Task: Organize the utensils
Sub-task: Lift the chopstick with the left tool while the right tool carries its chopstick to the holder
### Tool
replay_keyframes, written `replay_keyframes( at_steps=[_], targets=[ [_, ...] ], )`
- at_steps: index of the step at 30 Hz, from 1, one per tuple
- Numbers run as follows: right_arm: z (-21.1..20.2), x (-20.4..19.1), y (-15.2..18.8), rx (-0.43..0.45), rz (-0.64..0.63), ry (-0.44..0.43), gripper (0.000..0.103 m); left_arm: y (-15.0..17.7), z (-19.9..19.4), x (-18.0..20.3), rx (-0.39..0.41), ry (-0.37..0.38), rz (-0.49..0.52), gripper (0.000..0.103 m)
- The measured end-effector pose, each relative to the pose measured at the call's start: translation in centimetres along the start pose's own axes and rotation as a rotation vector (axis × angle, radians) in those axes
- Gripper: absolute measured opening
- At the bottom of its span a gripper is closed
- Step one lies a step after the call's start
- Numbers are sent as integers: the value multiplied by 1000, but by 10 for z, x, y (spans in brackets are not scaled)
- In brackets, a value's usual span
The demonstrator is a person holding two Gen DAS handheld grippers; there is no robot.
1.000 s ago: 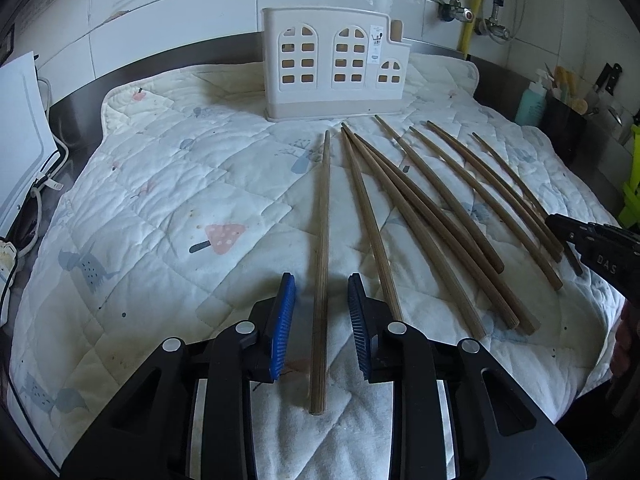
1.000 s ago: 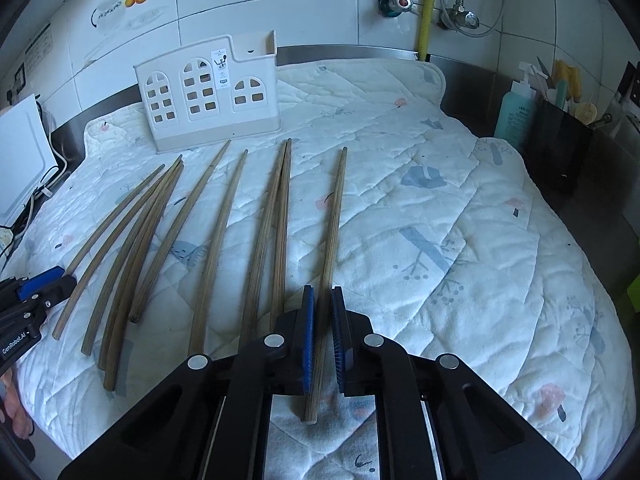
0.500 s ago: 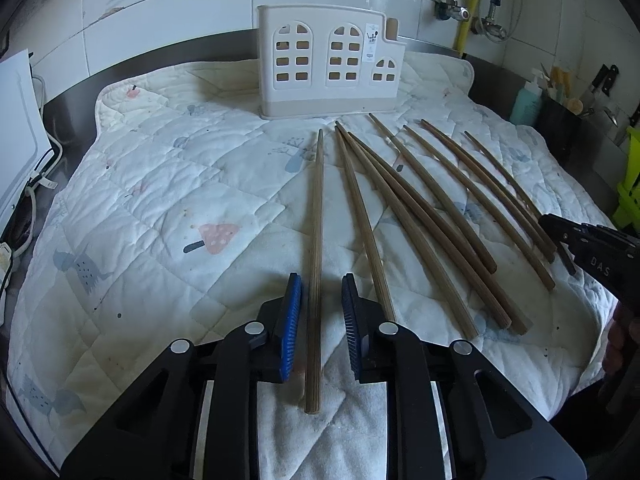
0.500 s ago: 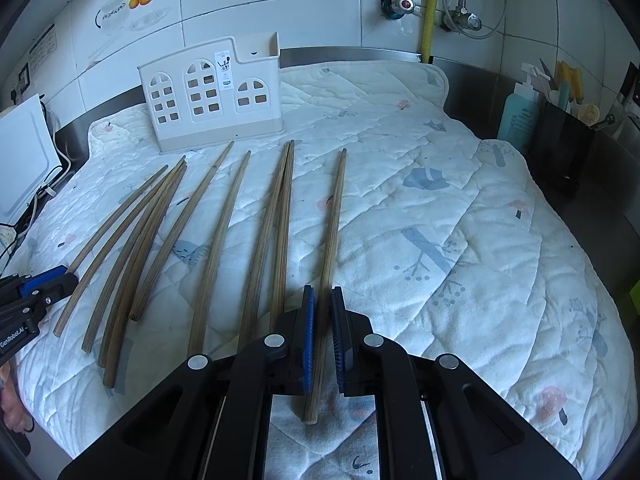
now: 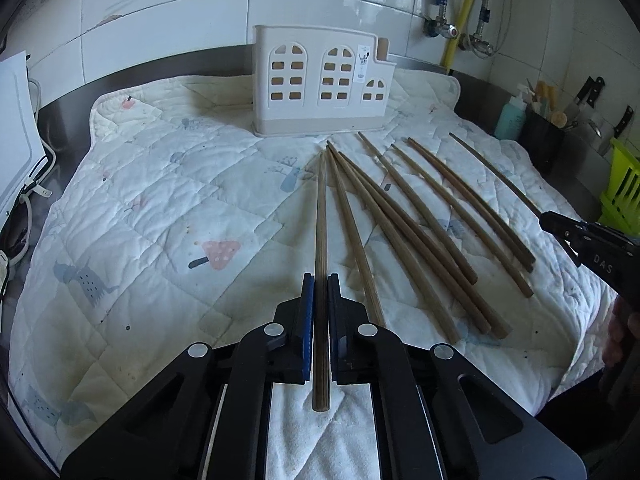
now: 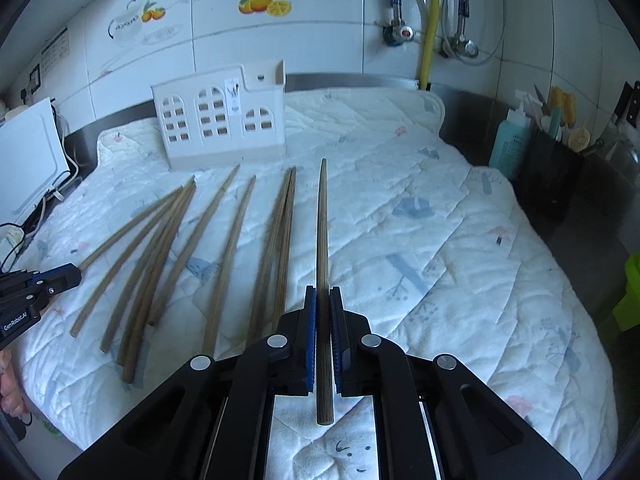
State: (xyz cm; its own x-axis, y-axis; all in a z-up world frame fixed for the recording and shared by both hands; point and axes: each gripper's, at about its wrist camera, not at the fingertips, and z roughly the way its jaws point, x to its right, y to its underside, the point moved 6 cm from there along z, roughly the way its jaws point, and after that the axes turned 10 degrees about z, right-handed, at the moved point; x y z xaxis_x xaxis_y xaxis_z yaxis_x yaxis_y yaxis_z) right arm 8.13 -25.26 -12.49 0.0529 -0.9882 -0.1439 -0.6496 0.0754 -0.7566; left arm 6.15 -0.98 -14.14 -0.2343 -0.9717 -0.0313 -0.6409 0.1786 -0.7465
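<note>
White glossy wall tiles (image 6: 320, 40) rise behind a steel counter (image 5: 160, 68), some printed with fruit decals (image 6: 262, 4) and faint teapot drawings. A yellow pipe (image 6: 430, 20) runs down the wall beside braided hoses and a valve (image 6: 400, 34). A white quilted mat (image 6: 440, 220) covers most of the counter — its print shows small mushrooms and leaves. On the far right stand a teal bottle (image 6: 510, 140), a dark tub of kitchen tools (image 6: 556, 168) and something lime green (image 5: 624, 188). On the left sits a white appliance (image 6: 28, 160) with cables. Soft daylight glints off the tiles.
</note>
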Motion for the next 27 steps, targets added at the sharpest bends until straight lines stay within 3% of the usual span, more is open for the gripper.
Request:
replay_keyframes(
  at_steps=[5, 12, 20, 27],
  targets=[
    [-24, -8, -25, 58, -71, -19, 7, -13, -14, -6, 43, 35, -33, 5],
    [-37, -17, -46, 47, -145, -73, 6, -44, -37, -18, 130, 42, -47, 5],
    [-28, -19, -24, -32, -174, -76, 7, -51, -37, -18, 134, 39, -35, 5],
    [-36, -16, -22, -26, -183, -83, 7, -52, -37, -21, 136, 38, -40, 5]
  ],
)
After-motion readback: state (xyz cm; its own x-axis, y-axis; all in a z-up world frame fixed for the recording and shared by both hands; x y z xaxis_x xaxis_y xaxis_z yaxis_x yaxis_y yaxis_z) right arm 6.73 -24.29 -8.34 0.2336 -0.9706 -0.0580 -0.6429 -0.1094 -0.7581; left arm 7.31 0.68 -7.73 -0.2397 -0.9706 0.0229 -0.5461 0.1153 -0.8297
